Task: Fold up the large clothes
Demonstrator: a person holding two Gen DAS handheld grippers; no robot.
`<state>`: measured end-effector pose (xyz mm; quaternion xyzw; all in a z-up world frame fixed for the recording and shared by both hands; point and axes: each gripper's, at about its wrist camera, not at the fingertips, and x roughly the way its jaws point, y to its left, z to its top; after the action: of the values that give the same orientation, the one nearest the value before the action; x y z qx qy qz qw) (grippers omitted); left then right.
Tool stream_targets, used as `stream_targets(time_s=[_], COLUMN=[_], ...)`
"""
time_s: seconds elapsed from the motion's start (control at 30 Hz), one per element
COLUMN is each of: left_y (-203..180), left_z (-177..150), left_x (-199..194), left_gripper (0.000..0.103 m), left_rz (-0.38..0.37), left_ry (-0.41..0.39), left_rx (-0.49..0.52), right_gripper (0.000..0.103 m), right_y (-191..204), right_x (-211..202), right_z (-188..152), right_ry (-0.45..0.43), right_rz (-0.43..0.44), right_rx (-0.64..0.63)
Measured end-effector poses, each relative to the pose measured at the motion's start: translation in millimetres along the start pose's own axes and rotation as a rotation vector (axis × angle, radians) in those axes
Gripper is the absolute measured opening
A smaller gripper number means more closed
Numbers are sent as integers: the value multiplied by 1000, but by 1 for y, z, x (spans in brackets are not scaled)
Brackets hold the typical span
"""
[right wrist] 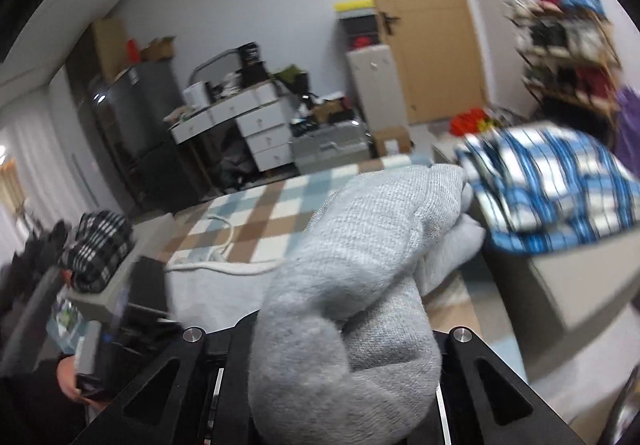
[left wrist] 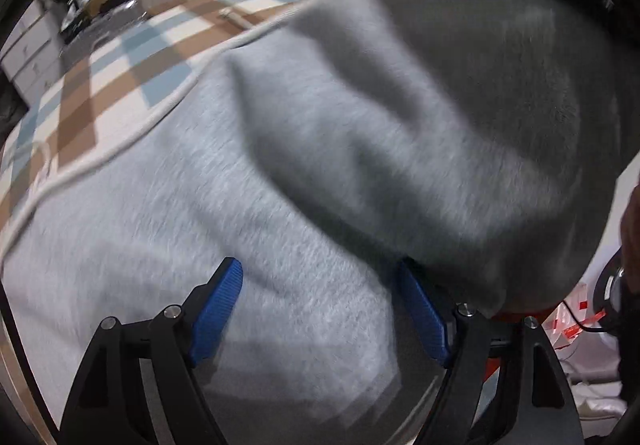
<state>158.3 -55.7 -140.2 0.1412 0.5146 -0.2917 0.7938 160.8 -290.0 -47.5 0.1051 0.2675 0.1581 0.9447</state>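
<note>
Hovering low over the hoodie (left wrist: 200, 213), left gripper (left wrist: 320, 309) spread wide; right gripper (right wrist: 344, 361) raised, clamping bunched fabric.

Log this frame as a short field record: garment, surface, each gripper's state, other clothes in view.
garment: grey sweatshirt, partly lifted, white drawstring trailing
surface: checked blanket in blue, brown and white
left gripper: open, blue pads apart above the grey fabric, holding nothing
right gripper: shut on a bunched fold of the sweatshirt; fingertips hidden by fabric
other clothes: blue striped shirt at right; black-and-white checked garment at left
</note>
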Motion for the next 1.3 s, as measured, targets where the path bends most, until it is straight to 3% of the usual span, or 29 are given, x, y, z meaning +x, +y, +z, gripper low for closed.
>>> stream_targets(time_s=[0.1, 0.2, 0.3, 0.37, 0.5, 0.67, 0.83, 0.93, 1.03, 1.17, 1.3], left_y=[3, 19, 37, 51, 87, 132, 168, 186, 191, 199, 206], left_z=[10, 1, -34, -61, -115, -173, -222, -241, -237, -205, -169], left_x=[7, -6, -40, -64, -92, -117, -155, -177, -185, -166, -137], left_gripper=[75, 75, 75, 75, 75, 75, 75, 75, 76, 77, 77], left_rz=[-49, -110, -125, -83, -69, -44, -47, -100, -134, -218, -388], left_ry=[-26, -29, -72, -99, -94, -115, -187, -238, -246, -228, -166], left_rx=[4, -62, -121, -156, -290, -465, -612, -663, -652, -620, -649], right_gripper=[16, 16, 16, 16, 16, 16, 16, 17, 18, 18, 18], right_y=[16, 28, 44, 60, 110, 195, 253, 272, 275, 266, 265], right_x=[6, 12, 9, 6, 7, 18, 47, 69, 84, 90, 85], right_z=[12, 20, 23, 21, 8, -27, -83, -120, -148, -143, -136], right_ry=[10, 18, 9, 3, 15, 65, 189, 278, 316, 331, 293], right_rz=[23, 32, 58, 73, 103, 126, 201, 209, 193, 191, 188], right_rx=[-56, -88, -140, -206, -379, -673, -788, -825, -849, -733, -679])
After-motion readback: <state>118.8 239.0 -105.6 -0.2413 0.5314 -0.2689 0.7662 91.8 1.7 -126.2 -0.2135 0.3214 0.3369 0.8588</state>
